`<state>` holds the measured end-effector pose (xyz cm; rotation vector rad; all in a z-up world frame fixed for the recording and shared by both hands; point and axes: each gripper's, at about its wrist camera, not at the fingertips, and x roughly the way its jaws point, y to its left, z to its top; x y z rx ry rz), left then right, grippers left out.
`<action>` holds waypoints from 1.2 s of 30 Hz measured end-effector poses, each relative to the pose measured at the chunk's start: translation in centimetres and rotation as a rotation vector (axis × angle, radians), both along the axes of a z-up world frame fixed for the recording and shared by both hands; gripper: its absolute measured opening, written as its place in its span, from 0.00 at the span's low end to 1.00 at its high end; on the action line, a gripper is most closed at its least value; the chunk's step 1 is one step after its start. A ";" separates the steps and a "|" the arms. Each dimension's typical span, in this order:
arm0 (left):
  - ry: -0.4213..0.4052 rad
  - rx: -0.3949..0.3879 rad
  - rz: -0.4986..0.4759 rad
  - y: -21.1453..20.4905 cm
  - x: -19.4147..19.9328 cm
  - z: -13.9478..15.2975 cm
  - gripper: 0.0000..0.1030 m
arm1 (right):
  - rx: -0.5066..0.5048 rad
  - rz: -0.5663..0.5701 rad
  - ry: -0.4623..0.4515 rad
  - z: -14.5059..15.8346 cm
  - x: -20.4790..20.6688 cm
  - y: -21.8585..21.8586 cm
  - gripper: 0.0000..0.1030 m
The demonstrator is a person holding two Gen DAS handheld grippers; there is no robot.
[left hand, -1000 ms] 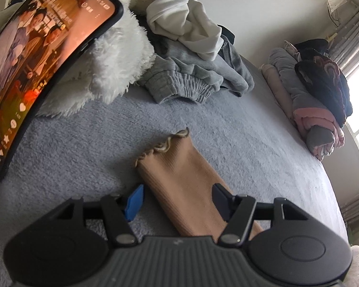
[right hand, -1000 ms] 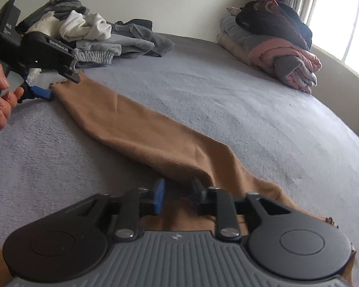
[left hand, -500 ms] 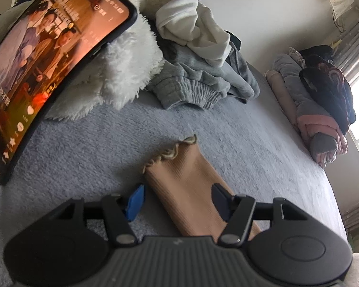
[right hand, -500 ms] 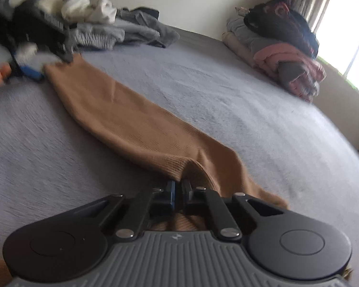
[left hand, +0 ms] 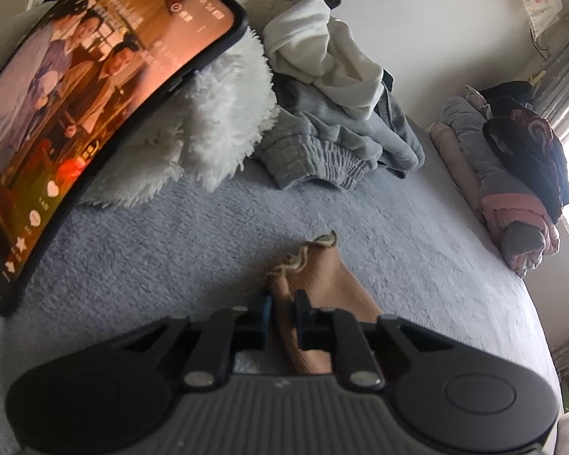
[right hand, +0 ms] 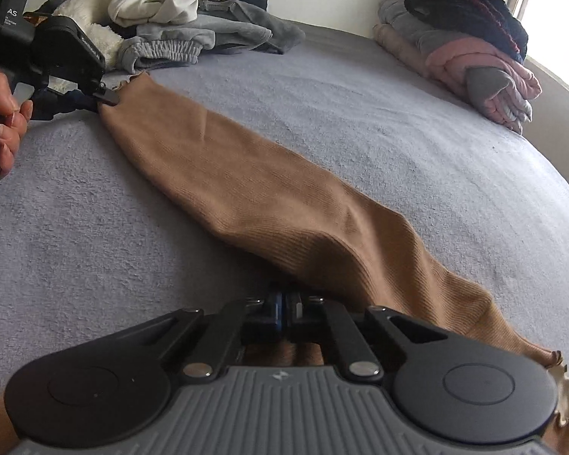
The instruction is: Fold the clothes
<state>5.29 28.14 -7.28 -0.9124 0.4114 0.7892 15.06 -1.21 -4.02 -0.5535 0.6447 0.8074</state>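
Gripping the tan garment (right hand: 269,197) on both ends, left tool (left hand: 282,313) and right tool (right hand: 283,309)

Long tan ribbed knit garment (right hand: 269,204): near end hidden under the right gripper (right hand: 283,309) body; frilled hem cut by the frame's lower right edge.
Left gripper (left hand: 280,316): in the right wrist view, fingertips hidden behind its body.
Black-cased phone (left hand: 95,113): screen text too small to read.
Person's hand (right hand: 3,113): cut off at the left edge.
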 end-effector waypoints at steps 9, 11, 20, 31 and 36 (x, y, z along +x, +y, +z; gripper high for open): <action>-0.083 0.122 0.005 0.2 -0.2 1.8 0.06 | 0.028 0.000 0.010 0.4 0.1 -0.3 0.02; -0.091 0.147 -0.002 0.5 -0.1 2.1 0.06 | 0.047 0.025 0.028 0.7 -0.1 -0.4 0.02; 0.024 0.098 -0.021 0.9 1.0 1.6 0.11 | 0.101 0.112 0.096 1.9 -1.0 -0.4 0.03; 0.004 0.236 -0.186 -5.4 1.6 4.4 0.53 | 0.320 -0.178 0.069 5.1 1.8 -6.5 0.08; -0.017 0.206 -0.439 -7.7 3.7 3.7 0.53 | 0.304 -0.350 0.049 3.7 3.9 -8.4 0.25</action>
